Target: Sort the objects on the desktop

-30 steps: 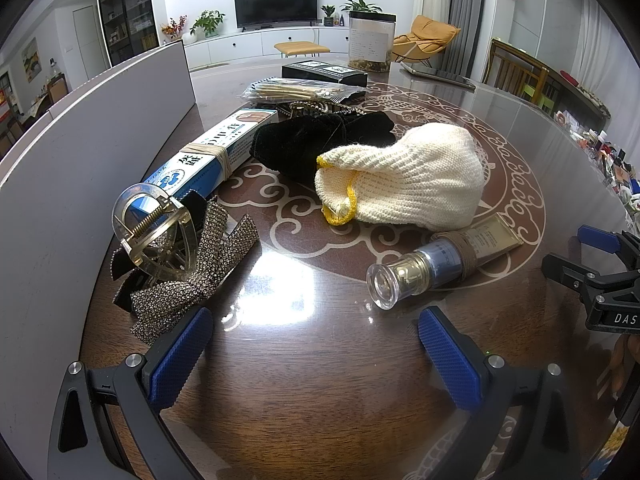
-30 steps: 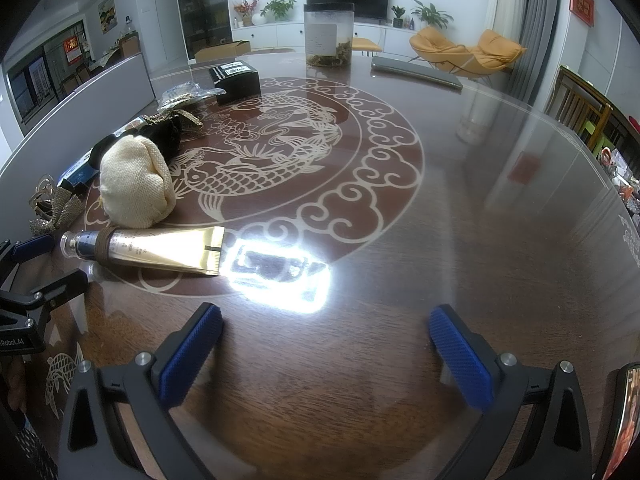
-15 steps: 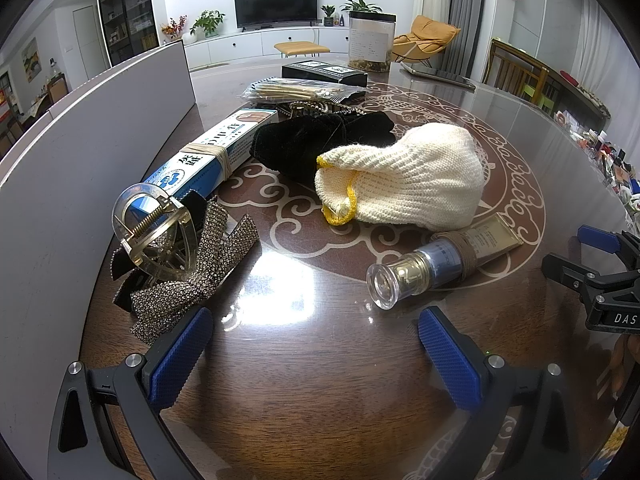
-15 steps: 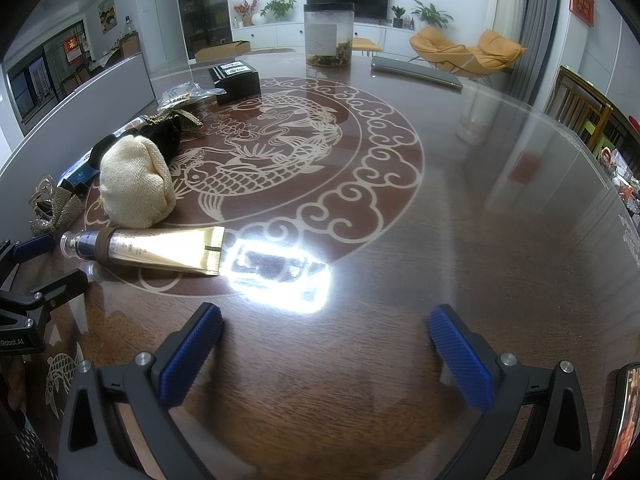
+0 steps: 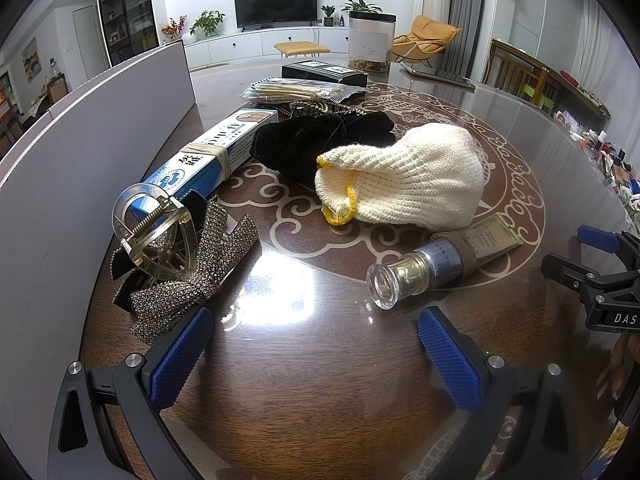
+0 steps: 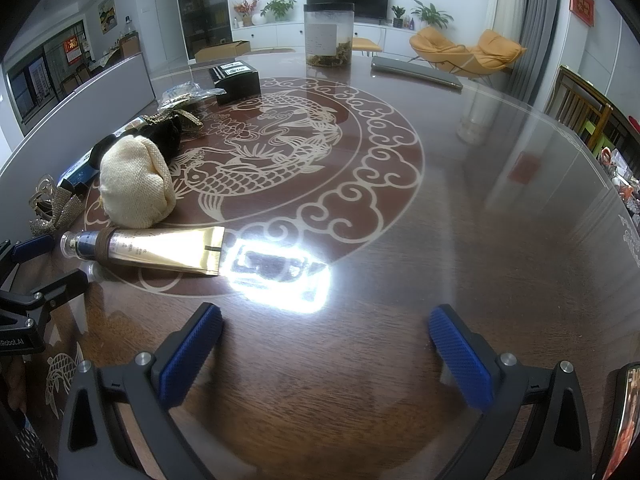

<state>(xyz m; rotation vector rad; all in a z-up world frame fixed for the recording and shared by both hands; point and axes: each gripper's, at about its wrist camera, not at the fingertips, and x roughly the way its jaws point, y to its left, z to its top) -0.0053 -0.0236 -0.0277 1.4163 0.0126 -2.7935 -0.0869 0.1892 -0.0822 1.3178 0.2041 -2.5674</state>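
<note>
I am working over a glossy dark table (image 6: 460,264) with a pale fish-and-cloud inlay, in a living room with a television on the far wall. My left gripper (image 5: 310,350) and right gripper (image 6: 324,350) both hang low over bare wood, jaws spread wide, holding nothing.

Nearest the left gripper lies the gold cosmetic tube (image 5: 444,260), flat on its side just ahead of the right-hand pad. Its long axis runs across my right-wrist view, with the clear cap (image 6: 70,243) towards the left gripper and the crimped flat end towards the glare patch. I judge it light and slick: the cap is hard, the body will squash, so I would clamp at the wound brown collar behind the cap.

To the left sit a rhinestone bow (image 5: 196,280) and a clear hair claw (image 5: 156,232), which look snaggy and brittle. Beyond the tube rests a cream knitted glove (image 5: 404,184), soft and light, with its yellow cuff facing me. Then come a black velvet pouch (image 5: 316,144) and a long blue-and-white box (image 5: 212,152), stiff, pointing away. Farthest stands a jar (image 5: 370,42).
</note>
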